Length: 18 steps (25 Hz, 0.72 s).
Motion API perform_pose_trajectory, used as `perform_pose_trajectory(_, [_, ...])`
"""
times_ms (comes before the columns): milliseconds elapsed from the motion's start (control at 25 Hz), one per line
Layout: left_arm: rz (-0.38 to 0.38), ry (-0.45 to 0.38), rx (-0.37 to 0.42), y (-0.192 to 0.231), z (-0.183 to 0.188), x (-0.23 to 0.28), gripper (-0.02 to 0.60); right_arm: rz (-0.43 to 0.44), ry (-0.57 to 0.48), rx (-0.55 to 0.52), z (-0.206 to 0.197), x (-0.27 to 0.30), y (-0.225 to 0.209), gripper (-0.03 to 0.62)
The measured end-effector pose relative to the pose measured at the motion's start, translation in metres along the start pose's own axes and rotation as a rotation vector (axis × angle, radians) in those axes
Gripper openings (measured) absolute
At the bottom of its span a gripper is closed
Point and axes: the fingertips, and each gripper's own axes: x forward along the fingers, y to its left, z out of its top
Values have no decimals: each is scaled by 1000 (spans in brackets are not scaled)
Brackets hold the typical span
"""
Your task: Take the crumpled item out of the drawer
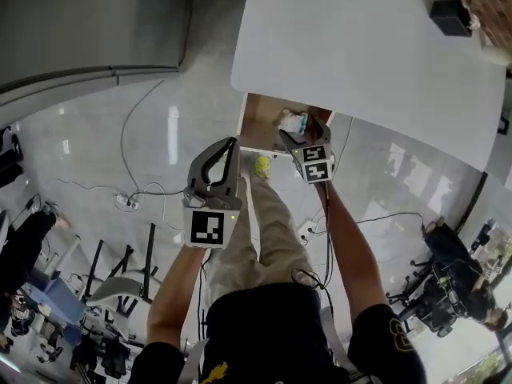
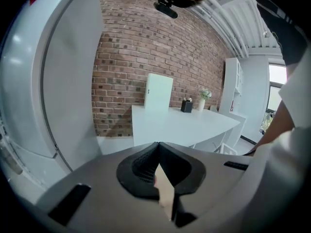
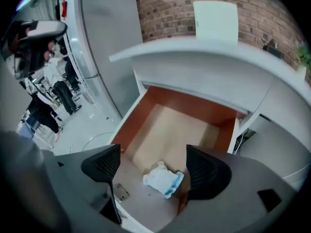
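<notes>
A crumpled white and blue item (image 3: 163, 178) (image 1: 293, 122) lies near the front of the open wooden drawer (image 3: 165, 123) (image 1: 260, 126) under the white table (image 1: 360, 46). My right gripper (image 3: 158, 166) (image 1: 298, 141) hangs open just above the drawer, its jaws either side of the item and apart from it. My left gripper (image 2: 158, 171) (image 1: 228, 154) is shut with nothing in it, held back from the drawer at its left and pointing over the table toward a brick wall.
A small black box (image 1: 450, 16) sits at the table's far right. Cables (image 1: 132, 190) and a power strip lie on the glossy floor at left. Chairs and people (image 3: 46, 91) stand further off. The person's legs (image 1: 268, 222) are below the drawer.
</notes>
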Motion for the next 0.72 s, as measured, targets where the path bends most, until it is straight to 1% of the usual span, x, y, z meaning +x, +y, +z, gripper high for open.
perform_pose_trajectory(80, [20, 18, -24, 6, -18, 3, 17, 4, 62, 33, -21, 26, -9, 436])
perform_pose_trajectory(200, [50, 45, -71, 14, -43, 3, 17, 2, 128, 28, -44, 56, -16, 434])
perform_pose_trajectory(320, [59, 75, -79, 15, -64, 1, 17, -10, 188, 24, -65, 77, -21, 434])
perform_pose_trajectory(400, [64, 97, -92, 15, -77, -2, 17, -18, 261, 27, -88, 90, -24, 434])
perform_pose_trajectory(480, [68, 117, -95, 14, -89, -4, 17, -3, 339, 43, -107, 102, -25, 433])
perform_pose_trajectory(560, [77, 120, -102, 15, -97, -5, 17, 11, 380, 66, -111, 111, -28, 430])
perform_pose_trajectory(600, [84, 119, -112, 16, -100, -5, 17, -18, 378, 61, -109, 113, -33, 412])
perform_pose_trajectory(640, [90, 121, -122, 16, -102, -6, 17, -61, 366, 34, -104, 114, -39, 352])
perform_pose_trajectory(680, [93, 128, -128, 15, -104, -7, 17, -96, 353, -10, -98, 115, -43, 234])
perform_pose_trajectory(720, [93, 137, -128, 14, -105, -8, 17, -112, 350, -59, -95, 116, -43, 193])
